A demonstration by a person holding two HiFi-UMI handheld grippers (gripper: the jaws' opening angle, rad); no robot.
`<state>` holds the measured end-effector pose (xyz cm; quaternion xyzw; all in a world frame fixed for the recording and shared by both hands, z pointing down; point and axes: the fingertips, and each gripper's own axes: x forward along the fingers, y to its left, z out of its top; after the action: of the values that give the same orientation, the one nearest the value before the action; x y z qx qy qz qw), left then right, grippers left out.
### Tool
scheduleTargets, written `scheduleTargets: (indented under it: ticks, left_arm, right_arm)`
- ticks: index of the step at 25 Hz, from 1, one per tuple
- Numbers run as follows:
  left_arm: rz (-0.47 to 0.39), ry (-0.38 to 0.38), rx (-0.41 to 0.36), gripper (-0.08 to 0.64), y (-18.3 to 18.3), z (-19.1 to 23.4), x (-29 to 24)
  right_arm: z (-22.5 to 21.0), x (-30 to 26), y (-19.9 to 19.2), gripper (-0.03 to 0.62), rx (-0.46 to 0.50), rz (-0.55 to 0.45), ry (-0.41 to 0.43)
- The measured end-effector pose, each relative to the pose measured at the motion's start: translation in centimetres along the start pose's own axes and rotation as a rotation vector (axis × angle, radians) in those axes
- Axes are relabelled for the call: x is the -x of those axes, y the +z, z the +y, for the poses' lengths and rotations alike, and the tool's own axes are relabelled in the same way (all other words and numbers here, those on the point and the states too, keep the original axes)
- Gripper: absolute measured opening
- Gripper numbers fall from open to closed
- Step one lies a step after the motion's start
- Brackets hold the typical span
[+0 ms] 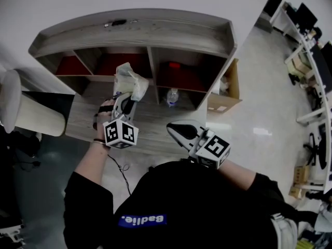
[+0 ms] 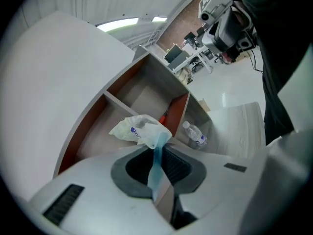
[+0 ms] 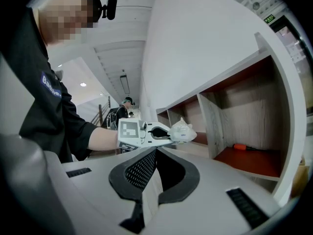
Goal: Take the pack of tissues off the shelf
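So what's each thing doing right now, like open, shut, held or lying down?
Pack of tissues: crumpled, pinched by its wrapper, off the shelf.
Left gripper: jaws shut on the pack of tissues.
Right gripper: jaws together, nothing between them.
Water bottle: cap on, looks upright.
Orange tool: lying flat in a shelf compartment.

One pack of tissues (image 1: 129,81) is counted at upper centre, one clear bottle (image 1: 173,96) beside it, one orange tool (image 1: 174,65) in one shelf (image 1: 155,32), and two grippers below: left gripper (image 1: 130,94), right gripper (image 1: 171,128).
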<state>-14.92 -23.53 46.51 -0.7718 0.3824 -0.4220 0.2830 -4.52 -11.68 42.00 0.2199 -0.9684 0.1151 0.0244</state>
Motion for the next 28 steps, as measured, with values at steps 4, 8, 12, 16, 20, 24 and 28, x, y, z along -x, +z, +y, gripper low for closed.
scheduleTargets:
  ticks: [4,8,12,16,20,24,28]
  left_arm:
    - [-0.014,0.025,0.121,0.041,-0.4,-0.2,1.7]
    - [-0.029,0.024,0.243,0.041,-0.9,-0.7,2.8]
    - [-0.049,0.021,0.342,0.041,-1.1,-1.5,3.7]
    - [-0.080,0.017,0.437,0.041,-0.7,-2.3,4.9]
    - [-0.130,0.015,0.542,0.041,1.5,-2.1,6.6]
    - [-0.185,0.021,0.624,0.041,3.6,-2.0,8.1]
    - [-0.231,0.029,0.714,0.041,4.6,-2.3,9.2]
  right_arm:
    - [0.3,-0.5,-0.1,0.029,-0.008,0.000,0.011]
    - [0.5,-1.0,-0.1,0.029,-0.011,-0.003,0.018]
    - [0.5,-1.3,-0.2,0.029,-0.012,-0.003,0.020]
    - [0.4,-1.3,-0.2,0.029,-0.012,-0.004,0.018]
    - [0.3,-1.1,-0.2,0.029,-0.016,-0.006,0.013]
    - [0.3,-1.0,-0.2,0.029,-0.016,-0.005,0.016]
    - [0.4,-0.8,-0.4,0.029,-0.014,0.003,0.021]
